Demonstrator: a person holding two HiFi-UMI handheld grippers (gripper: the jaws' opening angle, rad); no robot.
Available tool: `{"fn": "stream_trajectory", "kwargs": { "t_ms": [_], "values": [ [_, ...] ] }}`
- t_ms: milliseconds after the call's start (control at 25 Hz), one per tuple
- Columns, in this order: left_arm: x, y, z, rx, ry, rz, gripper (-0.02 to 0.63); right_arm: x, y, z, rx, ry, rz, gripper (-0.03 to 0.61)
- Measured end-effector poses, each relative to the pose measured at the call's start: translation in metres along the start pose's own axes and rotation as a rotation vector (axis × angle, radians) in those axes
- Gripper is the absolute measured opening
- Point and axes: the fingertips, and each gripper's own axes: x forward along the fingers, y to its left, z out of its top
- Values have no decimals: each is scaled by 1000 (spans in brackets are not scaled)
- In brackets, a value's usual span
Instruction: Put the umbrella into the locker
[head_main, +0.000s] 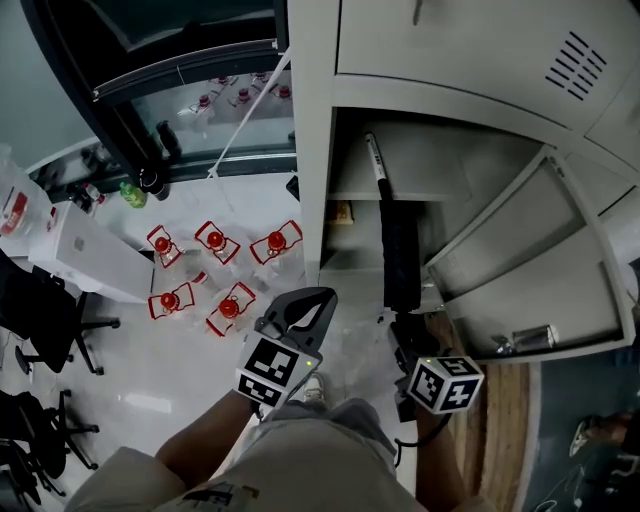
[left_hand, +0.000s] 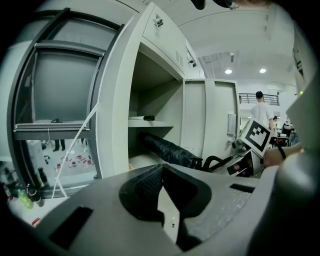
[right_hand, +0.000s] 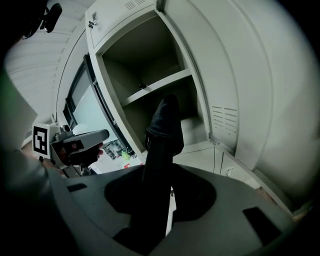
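Left gripper (head_main: 300, 312) nearest, fingers together, empty. Right gripper (right_hand: 159, 172) fingers clamped on near end of folded black umbrella (head_main: 400, 255). Its far end lies inside the open locker (head_main: 312, 150), under the shelf (right_hand: 160, 86). Likely light, with a stiff shaft and slippery cloth, so hold the bundled end.

Matt painted-metal locker (head_main: 440, 50) — umbrella (head_main: 400, 250) seemingly cloth
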Motion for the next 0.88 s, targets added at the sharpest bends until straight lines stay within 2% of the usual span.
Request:
{"fn": "stream_trajectory", "kwargs": {
  "t_ms": [360,880],
  "values": [
    [21,-3,6,-7,5,-4,8,15,-6,26,10,-2,21,135],
    [65,3,15,-35,-6,41,8,48,-23,68,-2,-11,44,135]
  ]
}}
